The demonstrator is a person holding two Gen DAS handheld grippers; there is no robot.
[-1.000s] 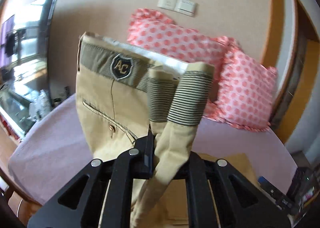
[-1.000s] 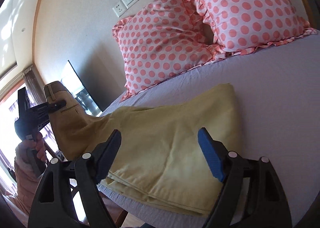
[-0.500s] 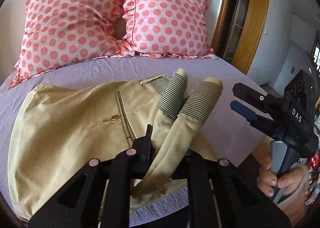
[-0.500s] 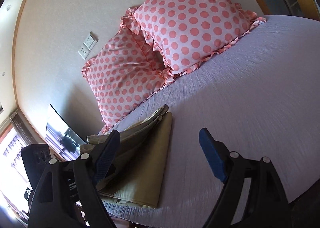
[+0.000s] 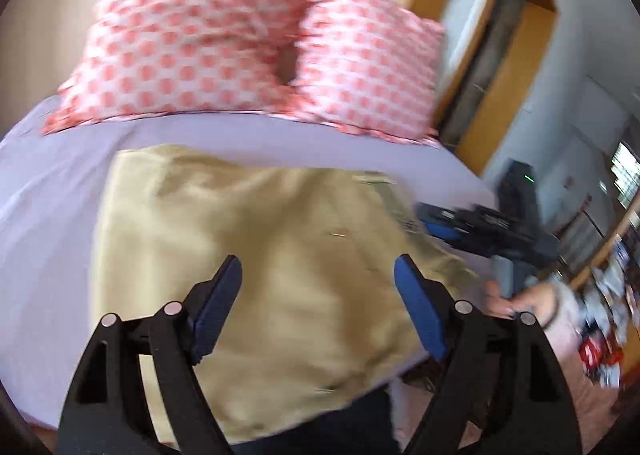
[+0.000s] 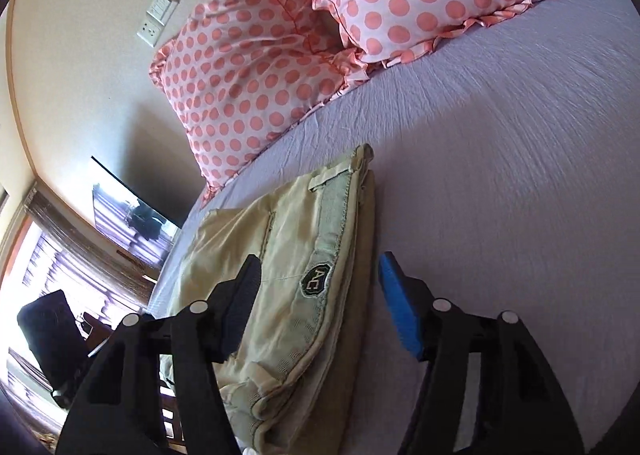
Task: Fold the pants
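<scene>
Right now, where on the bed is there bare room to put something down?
Bare sheet lies right of the folded pants, below the pillows. A narrower strip lies left of the pants. The near edge is crowded: both open grippers hover there.

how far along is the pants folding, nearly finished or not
Nearly finished, it seems. Done: the khaki pants lie folded in a stack on the purple bed sheet, waistband on top. In hand: nothing; the left tongs and the right tongs are both open above the fabric. Left: perhaps smoothing, since the near corner looks bunched.
</scene>
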